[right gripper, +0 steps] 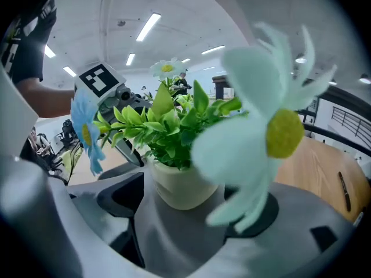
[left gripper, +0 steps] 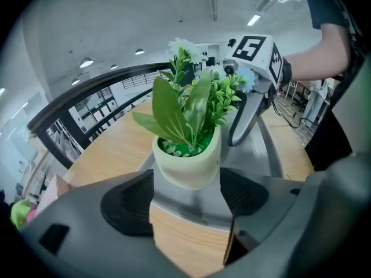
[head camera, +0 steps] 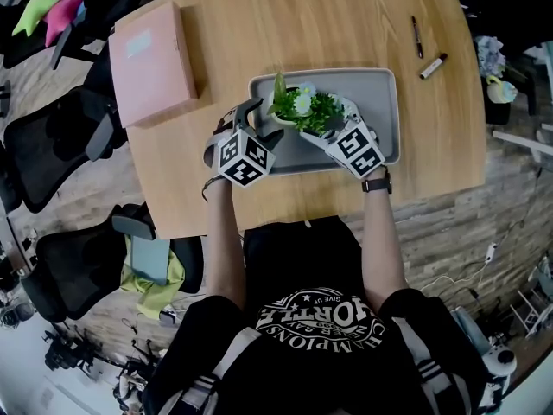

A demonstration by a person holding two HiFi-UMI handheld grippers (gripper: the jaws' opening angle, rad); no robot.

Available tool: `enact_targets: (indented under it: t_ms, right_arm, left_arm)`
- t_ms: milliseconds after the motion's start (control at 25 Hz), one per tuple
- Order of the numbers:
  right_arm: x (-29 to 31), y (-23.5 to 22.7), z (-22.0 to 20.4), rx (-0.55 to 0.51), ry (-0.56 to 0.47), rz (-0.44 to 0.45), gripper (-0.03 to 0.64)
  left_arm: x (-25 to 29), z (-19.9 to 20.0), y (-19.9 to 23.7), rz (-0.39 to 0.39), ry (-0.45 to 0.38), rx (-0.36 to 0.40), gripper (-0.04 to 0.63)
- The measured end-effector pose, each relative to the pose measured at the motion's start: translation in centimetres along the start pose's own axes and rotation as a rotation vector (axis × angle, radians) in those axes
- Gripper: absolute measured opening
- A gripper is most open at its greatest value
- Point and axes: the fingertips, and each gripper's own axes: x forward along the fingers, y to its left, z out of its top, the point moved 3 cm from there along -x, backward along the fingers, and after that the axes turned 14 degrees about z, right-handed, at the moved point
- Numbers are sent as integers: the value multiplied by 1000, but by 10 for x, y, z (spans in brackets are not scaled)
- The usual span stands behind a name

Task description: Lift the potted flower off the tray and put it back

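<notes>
Potted flower stands on tray; left hand-held gripper gapes before it.

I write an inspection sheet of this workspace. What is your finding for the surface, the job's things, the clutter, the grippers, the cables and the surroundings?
Surface: wooden table, light, with rounded corners.
Job's things: potted flower upright on the grey tray, toward its left end.
Clutter: pink box at the left; pen and marker at the far right.
Grippers: left gripper and right gripper both open, one on each side of the pot; no pad seen pressing it.
Cables: what looks like a white cable on the floor, right of the table.
Surroundings: black office chairs at the left.
</notes>
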Motion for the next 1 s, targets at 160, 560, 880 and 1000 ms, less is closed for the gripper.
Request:
enact_targets:
  t_ms: [160, 560, 880, 1000]
  right_arm:
    - [2, -4, 5, -18, 11, 18, 434]
    - [9, -5, 14, -86, 13, 21, 419]
    - [7, -7, 14, -80, 12, 24, 411]
    - [8, -6, 14, -76, 11, 22, 411]
  left_arm:
    - [8, 0, 4, -3, 2, 63, 357]
    - [15, 4, 0, -17, 16, 84, 356]
    - [15, 7, 1, -21, 46, 82, 345]
    - [15, 7, 1, -20, 61, 82, 344]
